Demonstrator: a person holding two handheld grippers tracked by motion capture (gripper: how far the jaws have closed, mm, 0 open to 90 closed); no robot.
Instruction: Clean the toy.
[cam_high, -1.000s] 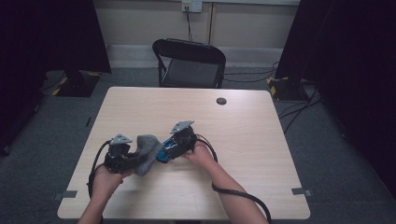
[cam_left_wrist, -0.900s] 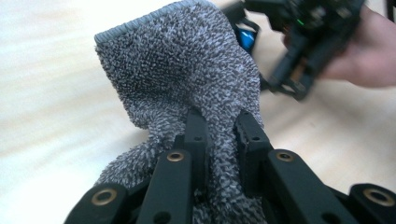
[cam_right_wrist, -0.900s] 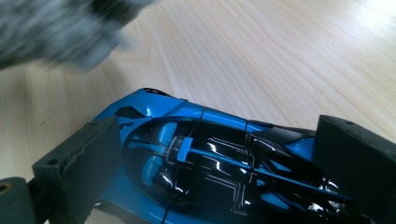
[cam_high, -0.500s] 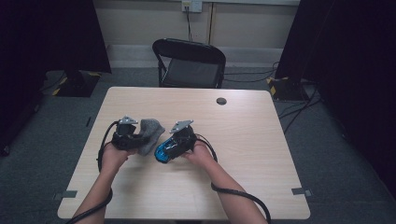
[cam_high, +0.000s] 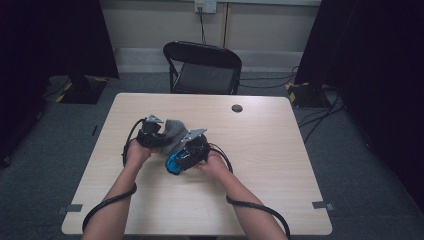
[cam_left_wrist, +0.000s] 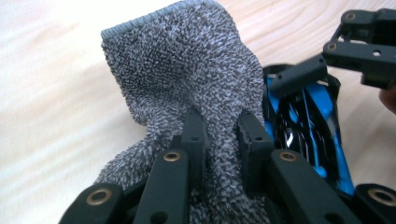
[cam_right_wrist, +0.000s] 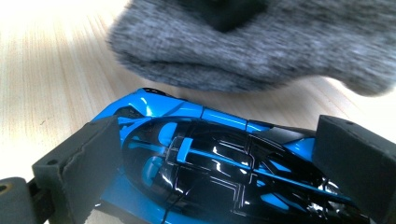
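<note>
A fuzzy grey cloth (cam_high: 174, 131) hangs in my left gripper (cam_high: 159, 137), left of the table's middle. In the left gripper view the two jaws pinch a fold of that cloth (cam_left_wrist: 187, 84), with the left gripper (cam_left_wrist: 219, 126) shut on it. A glossy blue and black toy car (cam_high: 173, 164) sits on the table just nearer the person, between the jaws of my right gripper (cam_high: 177, 159). In the right gripper view the pads press on both sides of the car (cam_right_wrist: 210, 163), and the cloth (cam_right_wrist: 243, 42) hangs close above its far end.
The light wooden table (cam_high: 280, 150) has a small round black cap (cam_high: 237, 108) near its far edge. A black folding chair (cam_high: 205, 70) stands behind the table. Cables trail from both grippers toward the front edge.
My left hand has carried the grey cloth away from the person and slightly right, from beside the car to just beyond it. The right gripper and the car have stayed put.
</note>
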